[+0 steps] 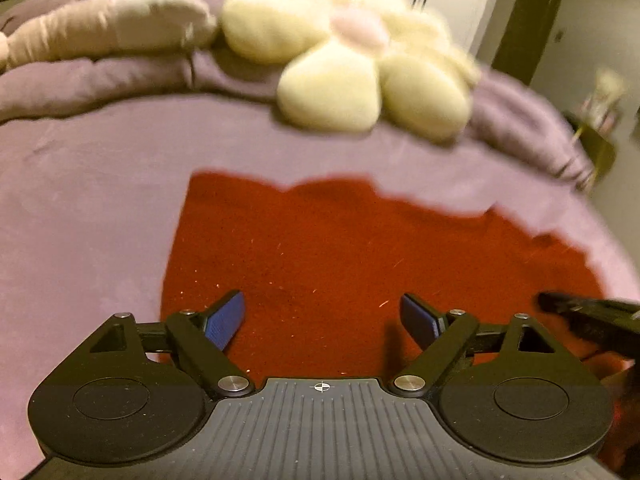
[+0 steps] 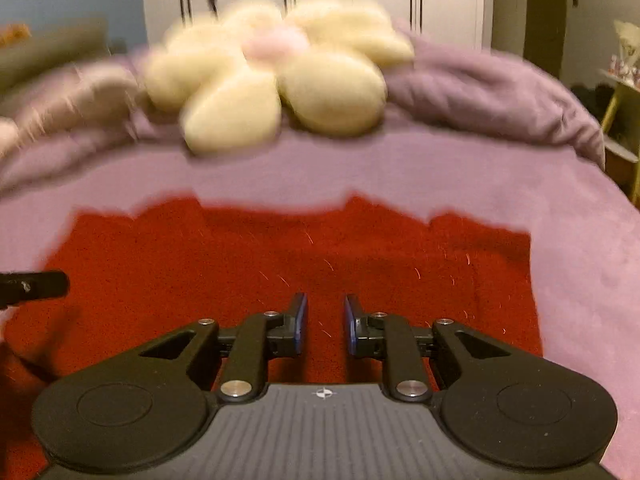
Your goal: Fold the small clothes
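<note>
Left gripper (image 1: 322,322) is hovering wide and empty, right gripper (image 2: 325,322) is hanging narrow and empty over red garment (image 1: 340,248) lying on purple bedspread (image 1: 88,184), risking pinching bedspread underneath.

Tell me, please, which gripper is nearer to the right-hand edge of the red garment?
Right. The right gripper hangs over the red garment with that edge close on its right; the left gripper is over the garment's left part, beyond it.
</note>
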Available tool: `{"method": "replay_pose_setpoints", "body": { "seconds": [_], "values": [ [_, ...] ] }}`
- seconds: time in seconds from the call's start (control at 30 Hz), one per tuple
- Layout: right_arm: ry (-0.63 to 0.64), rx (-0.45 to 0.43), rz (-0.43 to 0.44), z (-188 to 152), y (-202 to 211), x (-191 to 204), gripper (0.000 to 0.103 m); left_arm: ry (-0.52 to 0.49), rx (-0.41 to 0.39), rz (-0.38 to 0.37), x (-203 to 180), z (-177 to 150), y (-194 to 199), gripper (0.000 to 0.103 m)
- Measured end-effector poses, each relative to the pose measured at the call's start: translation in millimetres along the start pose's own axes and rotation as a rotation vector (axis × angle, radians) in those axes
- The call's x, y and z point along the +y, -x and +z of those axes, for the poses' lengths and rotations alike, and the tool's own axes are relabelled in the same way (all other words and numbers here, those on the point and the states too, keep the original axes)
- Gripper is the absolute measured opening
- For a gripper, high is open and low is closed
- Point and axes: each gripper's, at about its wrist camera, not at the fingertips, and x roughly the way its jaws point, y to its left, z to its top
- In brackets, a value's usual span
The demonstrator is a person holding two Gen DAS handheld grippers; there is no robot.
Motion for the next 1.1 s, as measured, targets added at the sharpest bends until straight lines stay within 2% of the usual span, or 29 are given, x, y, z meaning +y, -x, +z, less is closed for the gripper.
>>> {"method": "replay_pose_setpoints", "body": {
  "seconds": [0.13, 0.23, 0.33, 0.4, 0.43, 0.47, 0.57, 0.67, 0.8, 0.9, 1.03, 1.1],
  "values": [
    [-0.014, -0.03, -0.039, 2, -10, -34, 0.0, -0.085, -0.011, 0.079, -12, -3, -22, 0.095],
    [-0.015, -0.025, -0.04, 3, -17, -44, 0.0, -0.084, -0.009, 0.115, -15, -2, -33, 0.1],
    [-0.002, -0.003, -0.053, 8, -5, -32, 0.0, -0.039, -0.016, 0.08, -6, -5, -20, 0.099],
    [-0.047, 0.004, 0.021, 5, 13, -31, 0.01, -0.045, -0.028, 0.05, 0, -13, -6, 0.099],
    [-0.059, 0.004, 0.052, -1, 23, -31, 0.02, -0.042, -0.037, 0.043, 5, -19, 3, 0.099],
    [-0.055, 0.002, 0.068, -9, 32, -30, 0.022, -0.031, -0.046, 0.032, 9, -22, 11, 0.099],
    [-0.067, -0.009, 0.085, -35, 58, -36, 0.022, 0.0, -0.057, 0.006, 18, -30, 31, 0.099],
    [-0.069, 0.036, 0.046, -50, 63, -43, 0.019, -0.035, -0.04, 0.03, 13, -32, 31, 0.099],
    [-0.008, 0.044, -0.008, -55, 54, -34, 0.018, -0.116, -0.031, 0.069, 5, -39, 20, 0.1],
    [0.005, 0.066, -0.028, -50, 54, -30, 0.019, -0.111, -0.036, 0.088, 7, -41, 33, 0.099],
    [0.008, 0.065, -0.015, -56, 81, -28, 0.025, -0.138, -0.015, 0.076, 7, -49, 58, 0.099],
    [0.013, 0.073, 0.001, -62, 98, -29, 0.036, -0.12, -0.003, 0.059, 9, -56, 70, 0.099]
  ]
}}
